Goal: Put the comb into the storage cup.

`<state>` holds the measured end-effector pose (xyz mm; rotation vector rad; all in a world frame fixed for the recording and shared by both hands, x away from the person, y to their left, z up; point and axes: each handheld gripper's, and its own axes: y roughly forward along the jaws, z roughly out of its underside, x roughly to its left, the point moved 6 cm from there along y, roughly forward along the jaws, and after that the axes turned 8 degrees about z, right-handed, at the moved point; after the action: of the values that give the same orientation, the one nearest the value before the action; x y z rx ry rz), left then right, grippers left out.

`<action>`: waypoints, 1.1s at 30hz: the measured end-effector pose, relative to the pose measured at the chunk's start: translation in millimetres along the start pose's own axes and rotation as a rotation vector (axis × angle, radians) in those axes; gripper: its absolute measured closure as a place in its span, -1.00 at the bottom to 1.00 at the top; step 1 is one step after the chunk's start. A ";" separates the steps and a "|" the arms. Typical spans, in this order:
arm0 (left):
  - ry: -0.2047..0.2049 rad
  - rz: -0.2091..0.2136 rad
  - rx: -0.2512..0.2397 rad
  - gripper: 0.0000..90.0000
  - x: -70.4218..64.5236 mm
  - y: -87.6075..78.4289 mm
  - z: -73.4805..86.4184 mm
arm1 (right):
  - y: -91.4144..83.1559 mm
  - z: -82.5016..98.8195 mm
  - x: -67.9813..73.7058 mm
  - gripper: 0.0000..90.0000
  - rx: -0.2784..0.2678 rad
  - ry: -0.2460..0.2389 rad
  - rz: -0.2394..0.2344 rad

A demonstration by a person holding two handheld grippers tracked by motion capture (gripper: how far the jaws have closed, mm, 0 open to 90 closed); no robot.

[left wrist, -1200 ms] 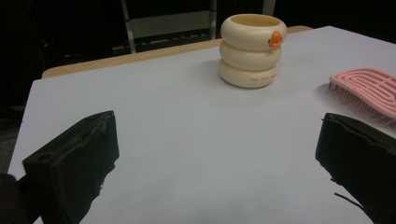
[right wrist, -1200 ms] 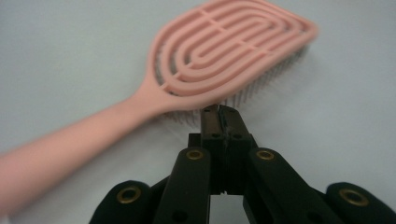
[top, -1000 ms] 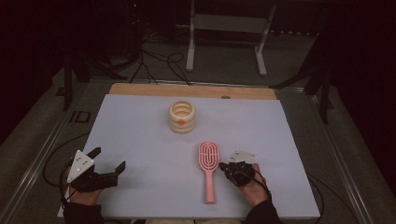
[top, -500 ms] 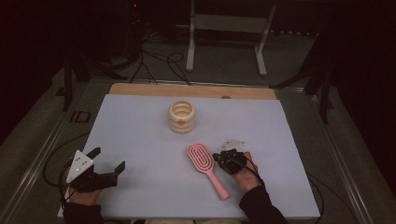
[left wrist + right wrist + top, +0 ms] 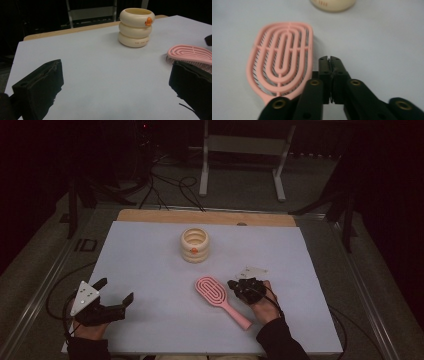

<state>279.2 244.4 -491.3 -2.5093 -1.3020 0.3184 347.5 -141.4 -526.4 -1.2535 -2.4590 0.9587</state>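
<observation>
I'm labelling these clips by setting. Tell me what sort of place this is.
Probably a lab or recording workspace: a table under a plain white sheet in a dark room, loose cables on the floor behind it, a metal stand, and staged props, a pink hairbrush and a cream ringed cup.

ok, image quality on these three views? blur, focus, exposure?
High view: surroundings nearly black, white table sheet evenly lit, slightly soft overall. Left gripper view: cream ringed cup and pink brush fairly sharp, its own fingers close and soft-edged. Right gripper view: the brush and shut fingers mildly soft, the cup's base at the top edge blurred.
</observation>
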 end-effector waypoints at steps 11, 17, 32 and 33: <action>0.000 -0.003 -0.006 -0.99 -1.4 2.4 -1.0 | -55.8 5.3 -22.3 -0.03 -0.224 0.059 0.031; 0.014 0.002 -0.003 -0.99 -3.3 5.6 -2.3 | -76.6 22.2 -36.5 -0.41 -0.293 0.117 0.061; 0.013 0.004 -0.013 -0.99 -4.4 5.8 -1.9 | -101.0 45.1 -51.7 -0.71 -0.331 0.165 0.109; 0.017 0.007 -0.014 -0.99 -6.1 6.4 -1.8 | -101.0 45.1 -51.7 -0.71 -0.331 0.165 0.109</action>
<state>281.1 235.5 -491.5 -2.5228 -1.2936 0.2905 293.5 -245.1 -491.4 -1.5142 -2.5071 0.4569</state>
